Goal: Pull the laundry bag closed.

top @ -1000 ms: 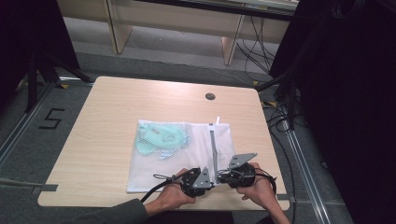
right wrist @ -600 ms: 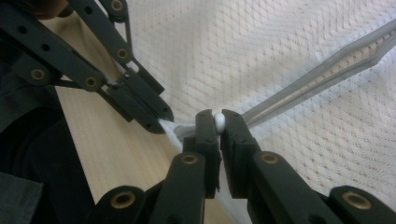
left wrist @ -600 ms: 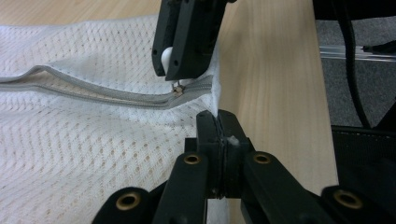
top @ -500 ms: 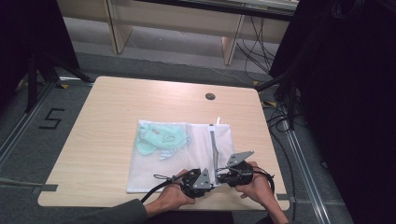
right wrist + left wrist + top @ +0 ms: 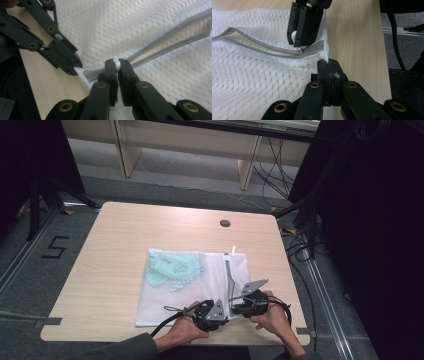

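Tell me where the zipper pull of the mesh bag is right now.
The white zipper pull sits pinched in the right gripper, at the near end of the zipper, beside the bag corner clamped by the left gripper.

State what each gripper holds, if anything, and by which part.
The left gripper pinches the corner edge of the white mesh laundry bag by the zip's end. The right gripper clamps the white zip pull.
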### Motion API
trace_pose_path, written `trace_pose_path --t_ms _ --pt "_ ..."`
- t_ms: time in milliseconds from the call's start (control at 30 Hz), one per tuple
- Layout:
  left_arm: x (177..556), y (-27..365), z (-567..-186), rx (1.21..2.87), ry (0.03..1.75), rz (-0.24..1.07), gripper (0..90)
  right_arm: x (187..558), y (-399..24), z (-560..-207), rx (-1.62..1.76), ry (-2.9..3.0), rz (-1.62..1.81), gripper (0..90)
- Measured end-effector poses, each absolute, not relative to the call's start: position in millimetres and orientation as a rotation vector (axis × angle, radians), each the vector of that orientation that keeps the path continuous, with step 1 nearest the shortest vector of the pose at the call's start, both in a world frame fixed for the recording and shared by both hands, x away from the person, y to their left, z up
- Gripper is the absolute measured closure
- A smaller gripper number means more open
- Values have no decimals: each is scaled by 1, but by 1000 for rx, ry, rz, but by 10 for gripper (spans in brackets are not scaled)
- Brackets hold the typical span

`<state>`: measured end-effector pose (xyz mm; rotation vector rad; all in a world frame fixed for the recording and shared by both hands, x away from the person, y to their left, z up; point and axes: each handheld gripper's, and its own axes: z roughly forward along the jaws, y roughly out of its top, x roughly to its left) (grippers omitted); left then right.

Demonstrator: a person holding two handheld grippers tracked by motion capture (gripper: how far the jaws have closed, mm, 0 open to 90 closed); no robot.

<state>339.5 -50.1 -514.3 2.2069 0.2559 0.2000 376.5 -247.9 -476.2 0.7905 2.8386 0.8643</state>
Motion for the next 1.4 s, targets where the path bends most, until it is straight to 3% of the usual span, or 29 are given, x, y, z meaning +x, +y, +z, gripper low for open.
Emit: trace_pose_path --t_ms 1400 --pt "336 -48 -514 2194 259 170 890 402 -242 -480 786 2818 798 865"
